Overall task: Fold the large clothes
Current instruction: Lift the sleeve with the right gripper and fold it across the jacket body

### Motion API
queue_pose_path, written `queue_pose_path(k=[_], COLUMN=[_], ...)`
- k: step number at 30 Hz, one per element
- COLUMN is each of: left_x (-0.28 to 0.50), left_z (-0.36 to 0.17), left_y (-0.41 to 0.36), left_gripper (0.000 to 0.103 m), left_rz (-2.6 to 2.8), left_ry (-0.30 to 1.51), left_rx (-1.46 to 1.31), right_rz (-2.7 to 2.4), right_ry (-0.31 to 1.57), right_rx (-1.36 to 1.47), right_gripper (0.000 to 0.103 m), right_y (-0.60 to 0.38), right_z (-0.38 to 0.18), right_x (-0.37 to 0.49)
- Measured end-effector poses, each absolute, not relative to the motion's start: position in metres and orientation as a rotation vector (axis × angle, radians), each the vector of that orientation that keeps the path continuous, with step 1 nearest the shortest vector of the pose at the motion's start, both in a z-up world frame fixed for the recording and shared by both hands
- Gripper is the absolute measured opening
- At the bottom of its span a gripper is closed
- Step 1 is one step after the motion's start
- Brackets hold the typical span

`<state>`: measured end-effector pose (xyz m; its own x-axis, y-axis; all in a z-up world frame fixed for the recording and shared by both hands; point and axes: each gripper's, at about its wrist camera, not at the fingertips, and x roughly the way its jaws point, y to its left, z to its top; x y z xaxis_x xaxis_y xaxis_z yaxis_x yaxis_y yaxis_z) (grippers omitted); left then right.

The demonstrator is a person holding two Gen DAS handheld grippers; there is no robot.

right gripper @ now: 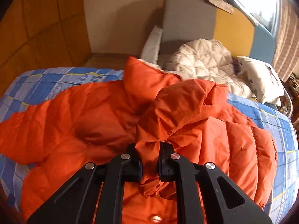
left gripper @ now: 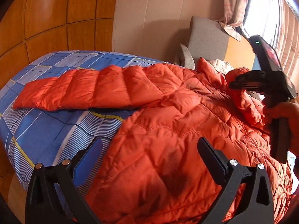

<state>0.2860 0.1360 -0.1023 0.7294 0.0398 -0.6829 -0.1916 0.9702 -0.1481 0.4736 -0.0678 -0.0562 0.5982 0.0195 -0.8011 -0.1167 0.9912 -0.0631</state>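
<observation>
You are in a home bedroom: a bed (left gripper: 46, 130) under a blue checked sheet fills the near scene, with a padded headboard (right gripper: 188, 16) and a pillow (right gripper: 261, 78) at its far end, curtains (left gripper: 235, 1) over a bright window far right, and wood-panelled doors (left gripper: 56, 15) on the left.

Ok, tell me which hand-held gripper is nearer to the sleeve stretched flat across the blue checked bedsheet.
Left. The left hand-held gripper hangs open over the jacket body, near that outstretched sleeve. The right hand-held gripper is shut on the other sleeve, across the jacket.
</observation>
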Motion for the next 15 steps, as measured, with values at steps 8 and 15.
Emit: queue_pose_path(k=[8,15], left_x=[0.287,0.284], left_z=[-0.101,-0.098], left_y=[0.155,0.167], left_gripper=[0.101,0.101], left_rz=[0.142,0.154], left_ry=[0.735,0.729], left_rx=[-0.236,-0.240], right_rz=[0.128,0.243], right_ry=[0.984,0.957], right_rx=[-0.126,-0.086], right_gripper=[0.034,0.059], right_y=[-0.024,0.000], right_z=[-0.081,-0.076], right_x=[0.487,0.477])
